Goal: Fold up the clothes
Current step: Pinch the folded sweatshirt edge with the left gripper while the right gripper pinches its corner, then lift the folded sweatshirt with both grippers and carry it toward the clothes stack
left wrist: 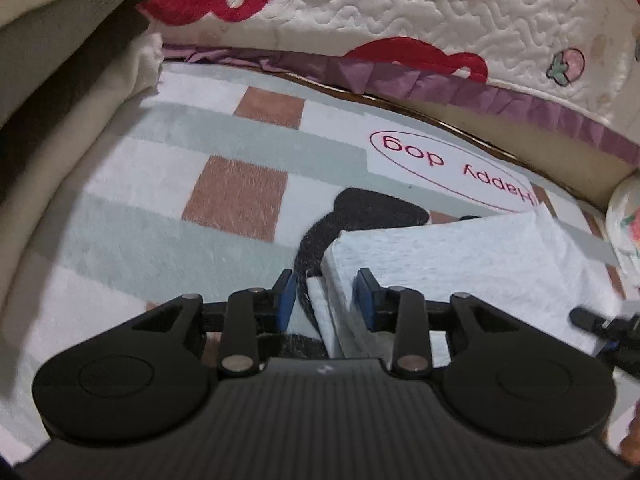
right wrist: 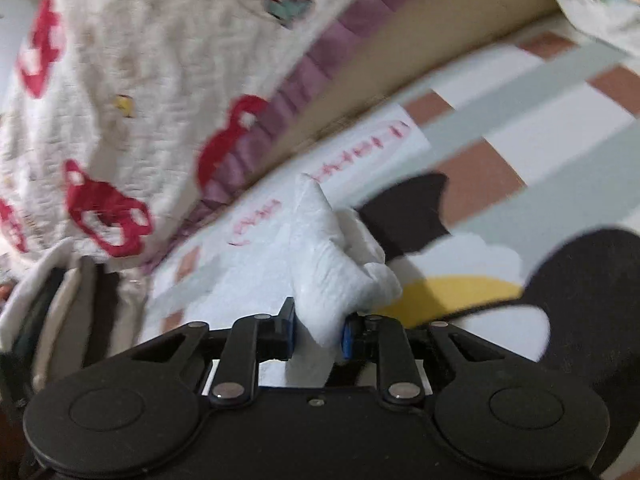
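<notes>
A white folded cloth [left wrist: 472, 264] lies on a checked blanket [left wrist: 168, 216] printed with "Happy dog". My left gripper [left wrist: 326, 300] is open, its blue pads on either side of the cloth's near left corner, low over the blanket. In the right wrist view my right gripper [right wrist: 318, 326] is shut on a bunched part of the white cloth [right wrist: 328, 248], which stands up between its blue pads. The right gripper's black tip [left wrist: 600, 324] shows at the right edge of the left wrist view.
A white quilted cover with red shapes and a purple frill [left wrist: 440, 20] rises behind the blanket. Stacked beige cushions [left wrist: 60, 80] stand at the left. A floral pillow [left wrist: 626, 224] sits at the far right.
</notes>
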`<action>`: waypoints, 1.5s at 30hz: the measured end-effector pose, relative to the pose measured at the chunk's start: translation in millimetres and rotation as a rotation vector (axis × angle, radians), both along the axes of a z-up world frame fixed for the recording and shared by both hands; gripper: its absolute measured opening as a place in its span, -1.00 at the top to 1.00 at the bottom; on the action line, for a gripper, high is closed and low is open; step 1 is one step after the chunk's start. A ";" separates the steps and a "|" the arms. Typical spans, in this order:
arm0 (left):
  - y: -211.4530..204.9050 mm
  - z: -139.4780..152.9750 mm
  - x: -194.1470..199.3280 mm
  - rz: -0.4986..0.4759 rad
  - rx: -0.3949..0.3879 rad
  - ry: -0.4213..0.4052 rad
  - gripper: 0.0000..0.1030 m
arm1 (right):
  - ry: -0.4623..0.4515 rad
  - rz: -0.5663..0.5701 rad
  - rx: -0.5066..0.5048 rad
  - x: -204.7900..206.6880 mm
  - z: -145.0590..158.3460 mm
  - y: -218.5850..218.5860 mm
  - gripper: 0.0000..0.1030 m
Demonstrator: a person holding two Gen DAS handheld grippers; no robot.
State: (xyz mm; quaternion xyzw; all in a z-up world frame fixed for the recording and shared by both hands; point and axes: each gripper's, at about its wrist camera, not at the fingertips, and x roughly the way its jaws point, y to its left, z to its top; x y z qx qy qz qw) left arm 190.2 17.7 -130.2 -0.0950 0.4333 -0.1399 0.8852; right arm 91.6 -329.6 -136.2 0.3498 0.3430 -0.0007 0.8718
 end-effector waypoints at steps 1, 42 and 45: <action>2.6 -2.3 0.1 0.003 -0.011 0.013 0.21 | 0.020 -0.015 0.005 -0.2 -3.9 -1.4 0.45; -27.1 -35.0 8.3 -0.162 -0.317 0.097 0.44 | -0.043 -0.014 0.248 14.2 -47.4 -72.5 -0.04; -45.1 -21.9 1.1 -0.260 -0.163 -0.007 0.58 | -0.073 -0.025 0.261 20.0 -51.4 -68.3 -0.03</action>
